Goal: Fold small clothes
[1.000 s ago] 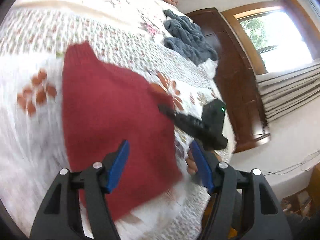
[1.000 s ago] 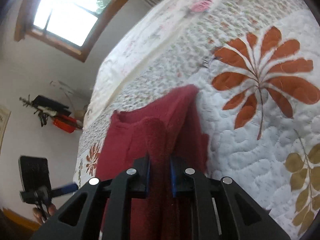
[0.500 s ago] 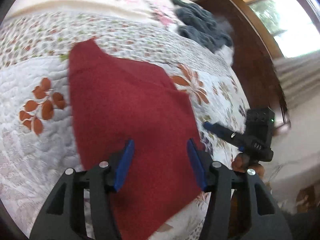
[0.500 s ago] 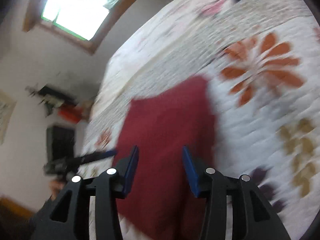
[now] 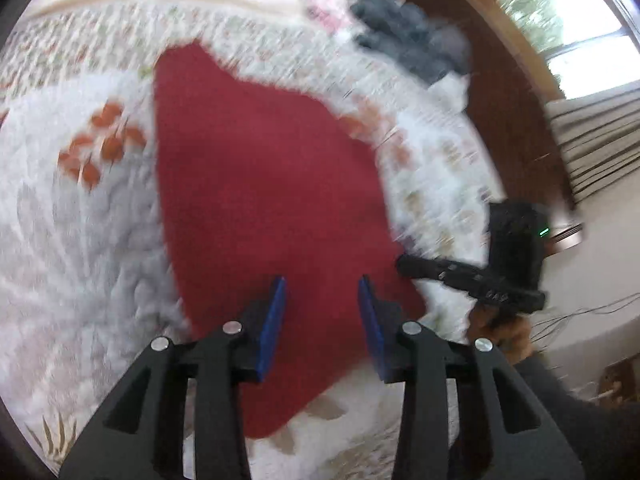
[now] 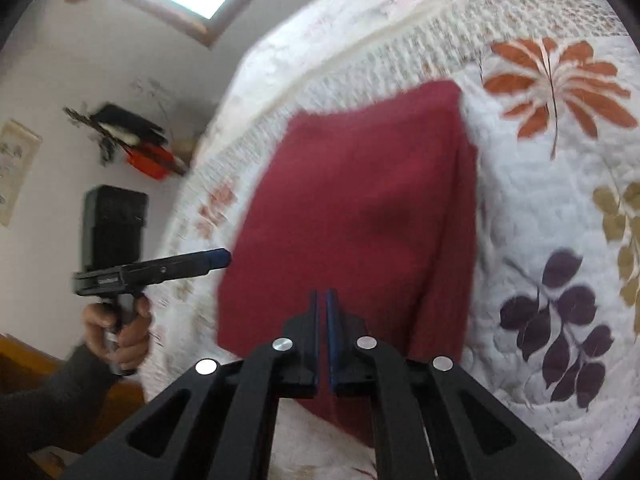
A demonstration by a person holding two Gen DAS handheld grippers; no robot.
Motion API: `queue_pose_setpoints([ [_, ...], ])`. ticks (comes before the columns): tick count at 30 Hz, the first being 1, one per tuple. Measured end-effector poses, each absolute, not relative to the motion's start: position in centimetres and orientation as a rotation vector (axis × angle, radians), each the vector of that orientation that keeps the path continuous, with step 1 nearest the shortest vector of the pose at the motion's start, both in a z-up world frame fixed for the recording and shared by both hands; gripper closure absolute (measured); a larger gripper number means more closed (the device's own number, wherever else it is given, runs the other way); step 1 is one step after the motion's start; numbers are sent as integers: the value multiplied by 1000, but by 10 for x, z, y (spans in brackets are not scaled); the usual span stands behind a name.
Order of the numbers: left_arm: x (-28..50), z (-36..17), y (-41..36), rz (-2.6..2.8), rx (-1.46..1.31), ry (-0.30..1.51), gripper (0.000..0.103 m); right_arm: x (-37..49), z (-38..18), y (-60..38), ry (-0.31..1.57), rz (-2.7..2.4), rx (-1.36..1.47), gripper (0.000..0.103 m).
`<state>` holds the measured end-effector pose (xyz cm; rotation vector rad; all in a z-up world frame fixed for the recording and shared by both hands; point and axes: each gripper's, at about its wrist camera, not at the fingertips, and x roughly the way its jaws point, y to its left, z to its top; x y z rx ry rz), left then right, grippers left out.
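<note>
Overhead, left gripper (image 5: pixel 322 300) is hovering spread above the red garment (image 5: pixel 260 200) on the quilt (image 5: pixel 80 220); right gripper (image 6: pixel 322 304) is pressed together, gripping nothing.

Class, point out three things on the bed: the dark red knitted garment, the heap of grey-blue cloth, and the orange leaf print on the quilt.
Dark red knitted garment (image 5: pixel 264 184): left wrist view, middle of its flat top.
Heap of grey-blue cloth (image 5: pixel 404 40): left wrist view, centre of the heap.
Orange leaf print (image 6: pixel 556 84): right wrist view, centre of the print.
</note>
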<state>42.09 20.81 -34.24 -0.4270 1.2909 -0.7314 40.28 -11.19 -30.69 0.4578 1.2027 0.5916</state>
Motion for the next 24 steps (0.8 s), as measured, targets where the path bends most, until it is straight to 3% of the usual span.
queue_pose_setpoints([
  [3,418,-363,209,-701,-458,1318,73,402,-336,-115,1241,552,463,103],
  [6,418,-358,211,-685,-460,1315,72,398,-331,-126,1233,533,510,103],
  [8,419,-349,206,-685,-453,1301,67,392,-317,-128,1219,527,528,103],
  [11,409,-339,214,-691,-463,1250,49,376,-299,-132,1176,571,572,98],
  [15,400,-344,215,-650,-472,1253,48,373,-327,-136,1247,503,538,103],
  [17,395,-333,221,-648,-508,1234,37,369,-329,-147,1252,481,569,103],
  [18,390,-326,227,-642,-523,1204,25,372,-324,-151,1246,477,577,103],
  [19,385,-322,232,-636,-526,1181,18,373,-315,-157,1229,467,591,91],
  [20,378,-318,240,-622,-515,1159,18,377,-309,-164,1218,457,615,71],
  [21,374,-318,245,-612,-501,1159,18,379,-305,-173,1208,459,657,61],
  [22,371,-320,250,-601,-488,1167,18,384,-302,-185,1203,457,710,43],
  [23,369,-327,255,-590,-474,1186,18,392,-300,-195,1202,457,751,33],
  [24,367,-334,260,-580,-467,1205,18,403,-301,-204,1205,479,812,30],
])
